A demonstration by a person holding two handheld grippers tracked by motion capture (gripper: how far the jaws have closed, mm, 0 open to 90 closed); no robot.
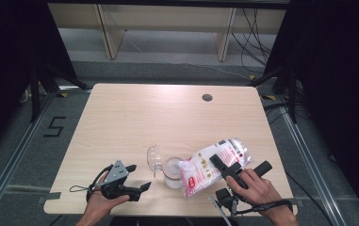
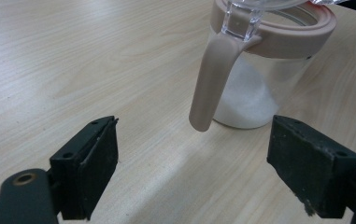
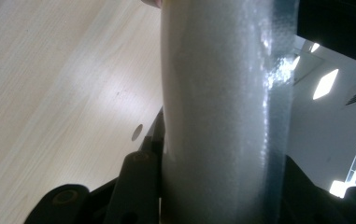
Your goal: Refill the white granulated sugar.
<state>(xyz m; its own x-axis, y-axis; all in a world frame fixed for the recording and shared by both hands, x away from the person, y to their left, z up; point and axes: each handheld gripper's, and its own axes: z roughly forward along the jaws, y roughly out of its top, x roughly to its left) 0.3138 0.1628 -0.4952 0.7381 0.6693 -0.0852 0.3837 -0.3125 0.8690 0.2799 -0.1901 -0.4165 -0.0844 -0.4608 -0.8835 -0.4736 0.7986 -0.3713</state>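
A clear jar (image 1: 172, 172) with a pink rim stands near the table's front edge, white grains in its bottom (image 2: 248, 105). Its clear lid (image 1: 154, 158) is swung open to the left, and a pink latch strap (image 2: 212, 81) hangs down its side. A plastic bag of white grains (image 1: 212, 162) lies tilted, its mouth over the jar. My right gripper (image 1: 240, 165) is shut on the bag (image 3: 222, 107), one jaw on each side. My left gripper (image 1: 139, 178) rests low on the table left of the jar, open (image 2: 194, 172), with nothing between its pads.
The light wooden table (image 1: 167, 117) has a dark round cable hole (image 1: 207, 97) at the back right. Black stands and cables are on the floor on both sides. Wooden furniture legs stand beyond the far edge.
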